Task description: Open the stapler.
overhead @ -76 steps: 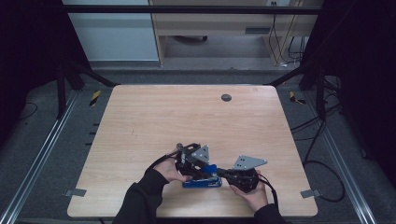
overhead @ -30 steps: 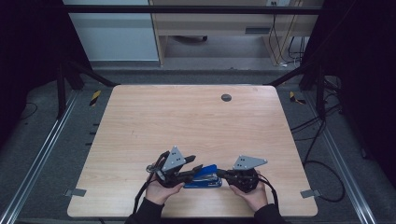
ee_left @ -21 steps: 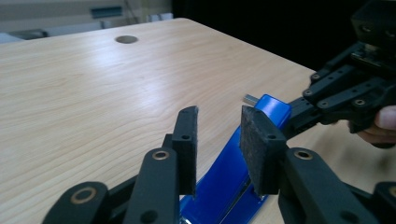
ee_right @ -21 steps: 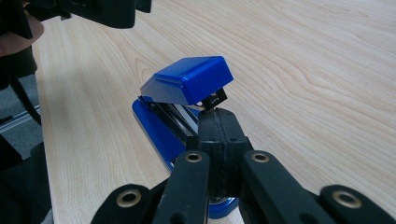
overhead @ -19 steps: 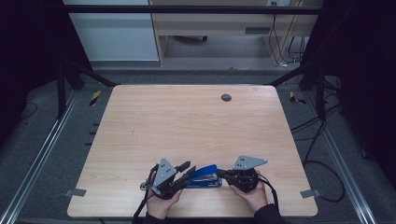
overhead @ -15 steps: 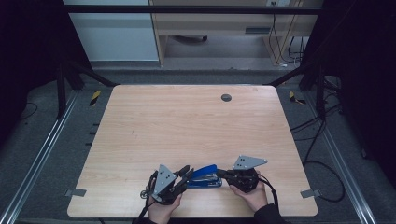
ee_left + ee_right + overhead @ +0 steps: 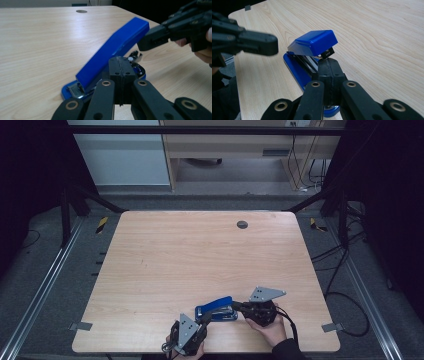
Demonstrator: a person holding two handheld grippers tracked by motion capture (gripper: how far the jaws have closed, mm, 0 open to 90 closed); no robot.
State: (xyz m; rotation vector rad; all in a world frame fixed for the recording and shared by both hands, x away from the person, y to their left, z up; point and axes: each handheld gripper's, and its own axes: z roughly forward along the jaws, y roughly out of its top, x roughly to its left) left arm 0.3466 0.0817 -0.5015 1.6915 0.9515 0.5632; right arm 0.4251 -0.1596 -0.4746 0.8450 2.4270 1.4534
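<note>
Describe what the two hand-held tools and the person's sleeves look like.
Both tools, left and right, are black, with jointed link arms carrying brass-ringed pivots. Each carries a grey three-cornered plate on top and trails a dark cable. The sleeve at the right wrist is dark.

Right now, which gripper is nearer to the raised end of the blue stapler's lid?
Right. The right gripper sits just under the raised end, at the stapler's front; the left gripper is at the hinge end.

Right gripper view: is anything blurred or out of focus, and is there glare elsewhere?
Right gripper view: the left gripper at the left edge is blurred; the blue stapler is sharp. Left gripper view: soft glare on the table. High view: dark surroundings, evenly lit tabletop.
</note>
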